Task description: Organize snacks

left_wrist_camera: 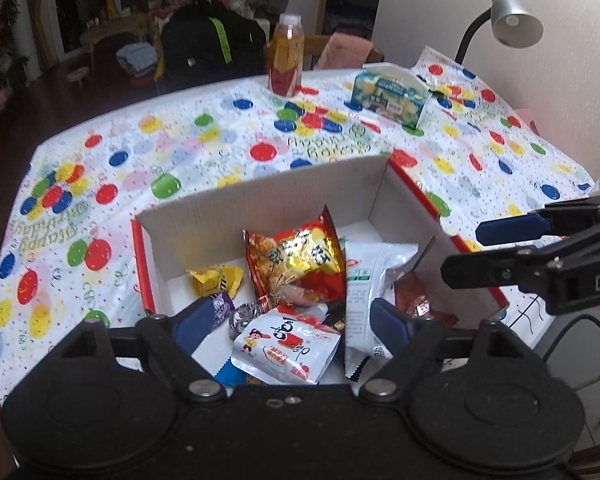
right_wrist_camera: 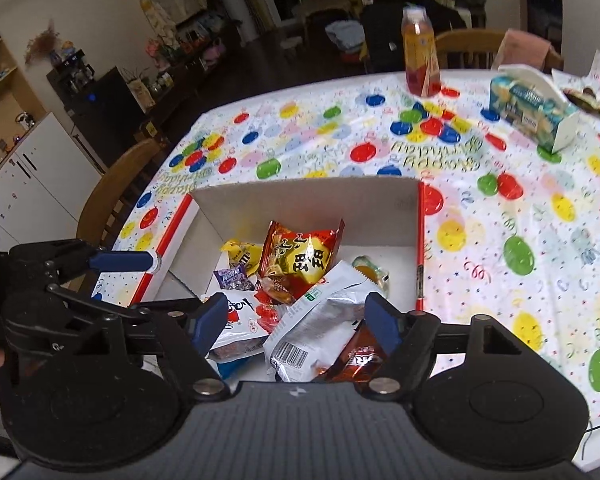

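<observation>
Snacks lie piled in the box [left_wrist_camera: 260, 200], which stands on the tablecloth [left_wrist_camera: 180, 136].

From the left wrist, the left gripper [left_wrist_camera: 292, 320] hangs over the near end of the box, its jaws wide apart and empty. Directly under it lies a white pouch [left_wrist_camera: 286, 346] with a cartoon child and red Chinese writing. The red-gold bag [left_wrist_camera: 296, 264] stands behind it, long axis pointing away. The right gripper [left_wrist_camera: 466, 250] hovers at the right wall, also open and empty. The tablecloth reads "Happy Birthday".

From the right wrist, the right gripper [right_wrist_camera: 294, 322] is spread wide with nothing in it. Between its fingers lies the silver packet [right_wrist_camera: 320, 320], long axis slanting to the far right, barcode nearest. The right hand looks nearer to it. A yellow "m&m's" bag [right_wrist_camera: 242, 256] lies further back.
</observation>
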Available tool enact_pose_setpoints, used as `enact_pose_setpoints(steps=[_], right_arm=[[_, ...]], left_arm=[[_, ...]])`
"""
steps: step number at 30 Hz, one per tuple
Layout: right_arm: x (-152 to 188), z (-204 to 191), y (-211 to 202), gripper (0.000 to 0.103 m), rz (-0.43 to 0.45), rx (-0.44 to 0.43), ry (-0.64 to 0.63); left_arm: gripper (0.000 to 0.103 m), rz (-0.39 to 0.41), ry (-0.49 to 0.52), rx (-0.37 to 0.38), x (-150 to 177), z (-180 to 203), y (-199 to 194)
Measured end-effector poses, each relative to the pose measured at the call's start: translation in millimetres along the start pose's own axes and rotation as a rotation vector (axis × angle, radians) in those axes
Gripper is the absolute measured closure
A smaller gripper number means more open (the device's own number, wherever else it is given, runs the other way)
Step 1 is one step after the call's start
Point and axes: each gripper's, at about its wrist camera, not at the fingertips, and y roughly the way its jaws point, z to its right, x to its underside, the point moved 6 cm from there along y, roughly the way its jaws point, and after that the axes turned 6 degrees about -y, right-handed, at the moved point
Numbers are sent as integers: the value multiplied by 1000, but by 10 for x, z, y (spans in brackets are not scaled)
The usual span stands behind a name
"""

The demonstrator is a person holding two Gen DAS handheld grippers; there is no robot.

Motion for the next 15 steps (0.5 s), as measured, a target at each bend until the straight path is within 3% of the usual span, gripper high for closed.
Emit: enact_pose_setpoints(steps=[3,13,15], right_arm=[[35,-28,-117,21,37,14,-15],[146,-101,-426,20,150,92,-54],[156,-110,-480,7,179,103,-52]], left_arm=[[11,31,3,-9,4,44,-101],[3,125,-4,-44,56,131,-389],[1,142,-12,-46,60,136,-442]])
